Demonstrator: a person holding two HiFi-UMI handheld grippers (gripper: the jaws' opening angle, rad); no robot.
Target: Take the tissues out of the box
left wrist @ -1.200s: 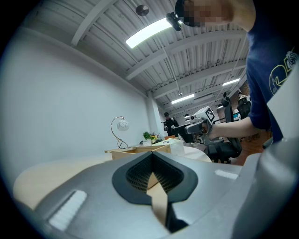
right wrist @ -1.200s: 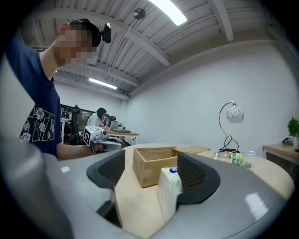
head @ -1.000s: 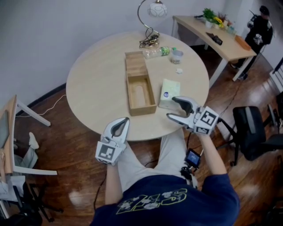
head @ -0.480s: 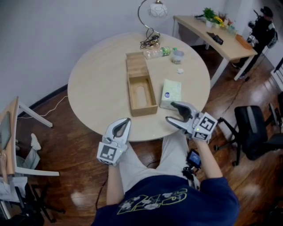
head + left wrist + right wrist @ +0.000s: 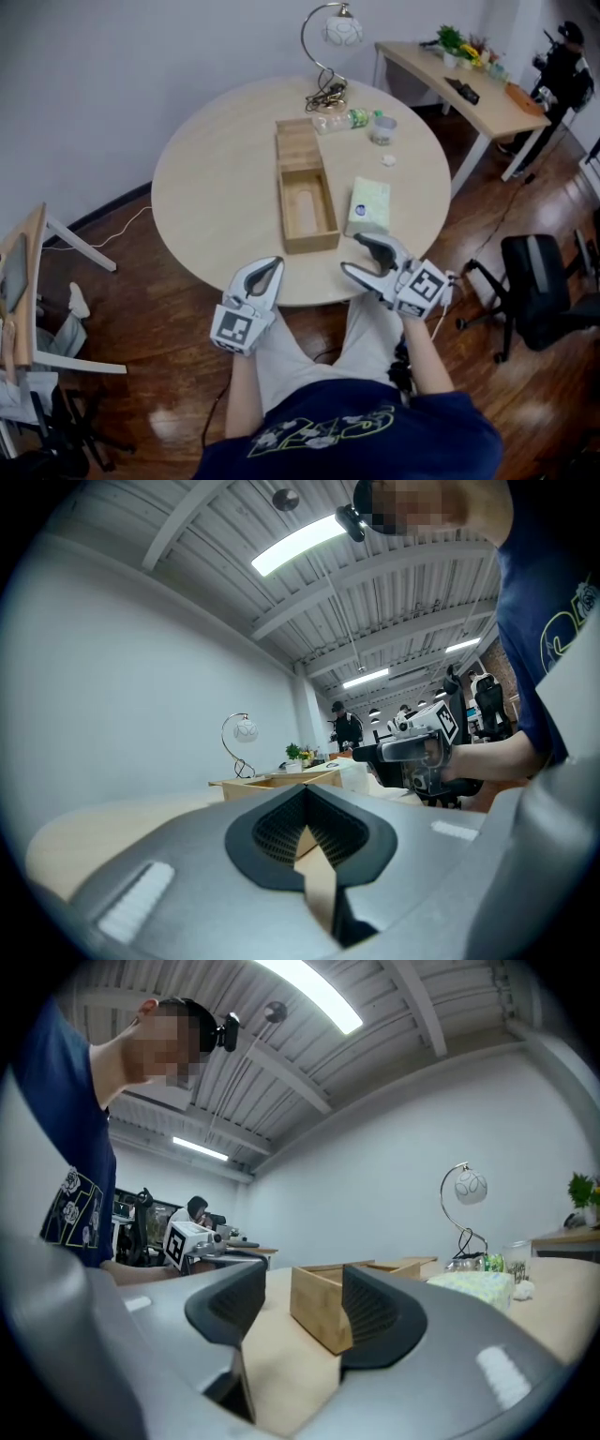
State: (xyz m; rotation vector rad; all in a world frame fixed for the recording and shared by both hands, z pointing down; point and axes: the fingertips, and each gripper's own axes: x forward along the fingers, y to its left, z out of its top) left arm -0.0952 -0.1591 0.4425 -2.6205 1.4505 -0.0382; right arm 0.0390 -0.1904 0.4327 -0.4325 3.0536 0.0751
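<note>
Round table (image 5: 211, 183). Wooden box (image 5: 310, 246) at centre, open, lid (image 5: 297, 142) lying flat at its far end. Tissue pack (image 5: 368, 203) is out, flat on tabletop just R of box, not touching either gripper. L gripper (image 5: 271, 263) at near table edge, jaws together, nothing betw. them. R gripper (image 5: 350, 256) at near edge, just near of the pack, pointing L; jaws apart, have just been closing, nothing betw. them. Lamp (image 5: 334, 33), bottle (image 5: 348, 118), cup (image 5: 382, 129) at far side.
</note>
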